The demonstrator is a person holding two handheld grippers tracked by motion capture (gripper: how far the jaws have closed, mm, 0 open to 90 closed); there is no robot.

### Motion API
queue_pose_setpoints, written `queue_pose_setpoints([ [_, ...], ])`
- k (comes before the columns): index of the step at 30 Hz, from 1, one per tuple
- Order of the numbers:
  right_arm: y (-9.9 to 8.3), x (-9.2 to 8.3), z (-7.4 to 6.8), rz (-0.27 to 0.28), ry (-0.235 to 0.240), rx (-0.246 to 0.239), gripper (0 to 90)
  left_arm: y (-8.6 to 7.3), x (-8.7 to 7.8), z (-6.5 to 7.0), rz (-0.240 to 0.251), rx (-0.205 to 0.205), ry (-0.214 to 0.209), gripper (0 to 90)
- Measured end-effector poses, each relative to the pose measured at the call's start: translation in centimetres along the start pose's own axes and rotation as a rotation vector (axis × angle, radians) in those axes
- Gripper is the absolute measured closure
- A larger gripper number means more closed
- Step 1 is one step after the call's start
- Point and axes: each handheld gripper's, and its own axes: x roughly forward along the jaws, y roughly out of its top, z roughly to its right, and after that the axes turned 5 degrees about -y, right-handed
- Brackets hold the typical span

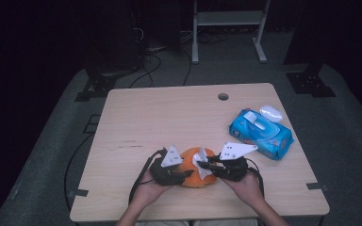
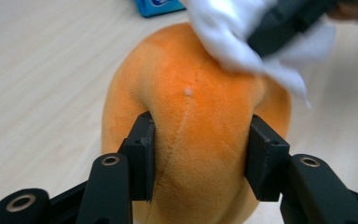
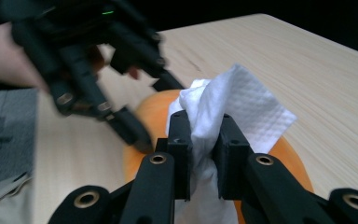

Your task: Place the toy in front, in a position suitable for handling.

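An orange plush toy (image 1: 194, 178) lies near the front edge of the wooden table (image 1: 169, 117). My left gripper (image 1: 185, 174) is shut on it from the left. In the left gripper view both pads press into the sides of the plush toy (image 2: 200, 107). My right gripper (image 1: 203, 165) comes in from the right, shut on a white wipe (image 1: 201, 160). The right gripper view shows the wipe (image 3: 247, 102) bunched between that gripper's (image 3: 204, 140) pads, lying on the orange toy (image 3: 289, 149). The wipe (image 2: 233, 37) rests on the toy's far end.
A blue pack of wet wipes (image 1: 261, 133) lies at the right of the table, with a small white object (image 1: 271, 113) just behind it. A round cable hole (image 1: 223, 96) is near the far edge. Bare wood spreads across the left and middle.
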Motion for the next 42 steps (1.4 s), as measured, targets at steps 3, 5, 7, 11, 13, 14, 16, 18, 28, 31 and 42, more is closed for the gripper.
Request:
queue_pose_setpoints([
  [3, -0.3, -0.1, 0.2, -0.005, -0.003, -0.001, 77.8, -0.3, 0.0, -0.5, 0.011, -0.044, -0.005, 51.8],
  [5, -0.8, -0.2, 1.1, -0.017, -0.030, 0.024, 77.8, -0.6, 0.0, -1.1, 0.031, -0.093, -0.012, 51.4],
  [7, -1.4, -0.4, 2.2, -0.029, -0.072, 0.047, 77.8, -1.0, 0.0, -1.7, 0.050, -0.140, -0.020, 50.5],
  [11, -2.4, -0.5, 3.7, -0.048, -0.105, 0.109, 77.8, -1.7, -0.1, -2.6, 0.071, -0.189, -0.037, 50.0],
  [13, -2.3, -0.3, 3.1, -0.045, -0.097, 0.097, 77.8, -1.7, -0.1, -2.7, 0.063, -0.185, -0.024, 49.0],
  [14, -2.1, -0.3, 2.7, -0.036, -0.092, 0.083, 77.7, -1.8, -0.1, -2.7, 0.062, -0.188, -0.021, 48.6],
  [16, -1.7, -0.2, 1.7, -0.016, -0.065, 0.060, 77.7, -2.0, -0.2, -3.0, 0.068, -0.198, -0.027, 48.2],
  [18, -1.3, -0.2, 1.0, -0.002, -0.025, 0.039, 77.7, -2.2, -0.3, -3.2, 0.073, -0.208, -0.032, 47.9],
  [28, -2.9, -0.1, 3.8, -0.060, -0.087, 0.130, 77.9, -2.5, -0.2, -3.7, 0.089, -0.230, -0.039, 47.2],
  [31, -2.9, -0.1, 3.2, -0.064, -0.081, 0.106, 77.8, -2.5, -0.2, -3.6, 0.085, -0.220, -0.029, 46.6],
  [42, -1.5, 0.0, 1.2, -0.038, -0.044, 0.017, 77.9, -2.5, -0.2, -3.5, 0.088, -0.221, -0.020, 45.4],
])
